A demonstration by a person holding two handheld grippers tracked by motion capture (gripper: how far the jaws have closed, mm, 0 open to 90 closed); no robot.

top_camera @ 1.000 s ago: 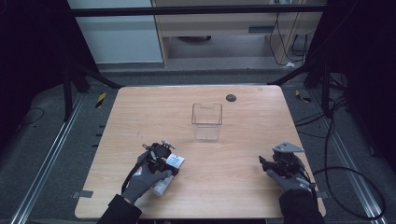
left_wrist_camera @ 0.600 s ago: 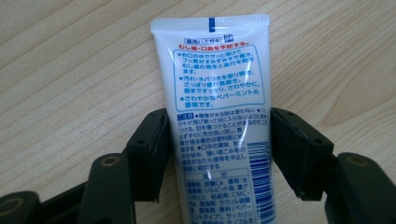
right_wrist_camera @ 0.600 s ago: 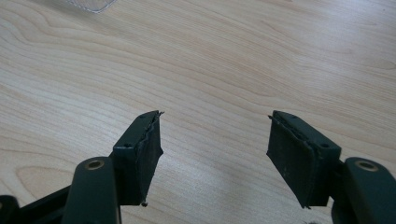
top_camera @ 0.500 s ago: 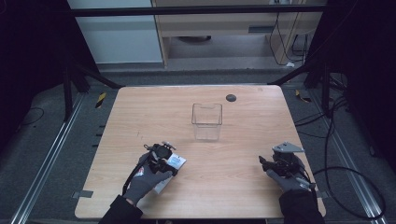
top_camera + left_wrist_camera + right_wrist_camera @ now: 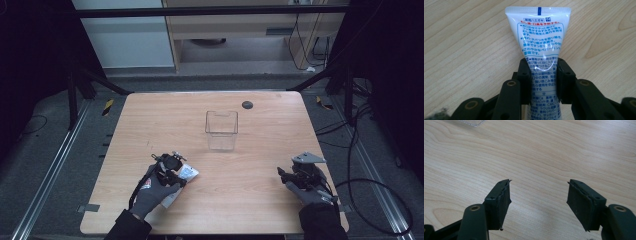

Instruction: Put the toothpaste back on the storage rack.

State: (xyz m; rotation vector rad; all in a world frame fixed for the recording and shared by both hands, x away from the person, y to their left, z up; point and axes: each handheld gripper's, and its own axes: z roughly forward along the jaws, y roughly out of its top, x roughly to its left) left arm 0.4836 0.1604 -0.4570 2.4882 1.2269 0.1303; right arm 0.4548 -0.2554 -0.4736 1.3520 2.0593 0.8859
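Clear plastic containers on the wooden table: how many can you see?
1. The clear plastic container stands upright near the middle of the wooden table, beyond the white toothpaste tube clamped in the left gripper.

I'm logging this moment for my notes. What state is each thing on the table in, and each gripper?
Toothpaste tube: lying on the table, pinched across its middle by the left gripper.
Clear container: upright, open at the top, empty.
Left gripper: shut on the tube.
Right gripper: open, holding nothing, over bare wood.
Table: small dark disc near its far edge.
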